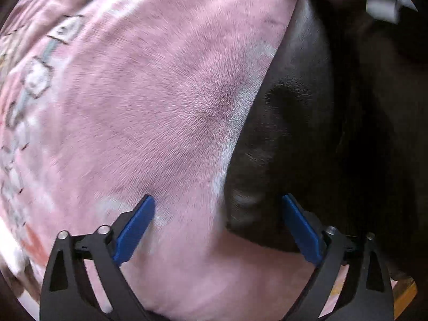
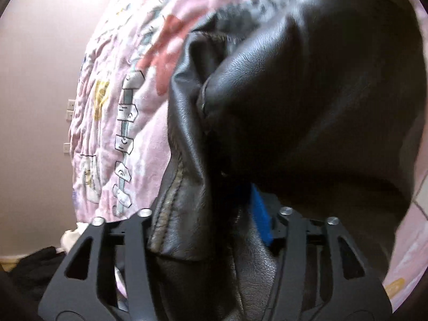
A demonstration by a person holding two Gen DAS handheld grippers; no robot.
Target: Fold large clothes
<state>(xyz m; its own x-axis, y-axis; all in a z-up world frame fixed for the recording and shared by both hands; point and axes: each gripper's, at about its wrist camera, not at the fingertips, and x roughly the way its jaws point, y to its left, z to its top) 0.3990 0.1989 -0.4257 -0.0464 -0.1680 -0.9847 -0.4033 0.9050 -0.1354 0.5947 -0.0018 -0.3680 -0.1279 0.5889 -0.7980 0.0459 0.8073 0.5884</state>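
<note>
dark leather jacket [image 2: 307,85] drapes between my right gripper's [image 2: 214,206] spread jaws; my left gripper [image 1: 218,214] gapes empty over the pink blanket [image 1: 133,107].

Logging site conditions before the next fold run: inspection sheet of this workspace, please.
Surface: pink blanket with printed pattern, spread under the work.
Job's things: dark leather jacket, bunched on the blanket.
Clutter: dark clothing and something pale at the blanket's edge.
Grippers: left gripper open, empty, over the blanket-jacket edge; right gripper has jacket leather between its fingers, grip unclear.
Cables: nothing seen.
Surroundings: plain wall with wall switches.
</note>
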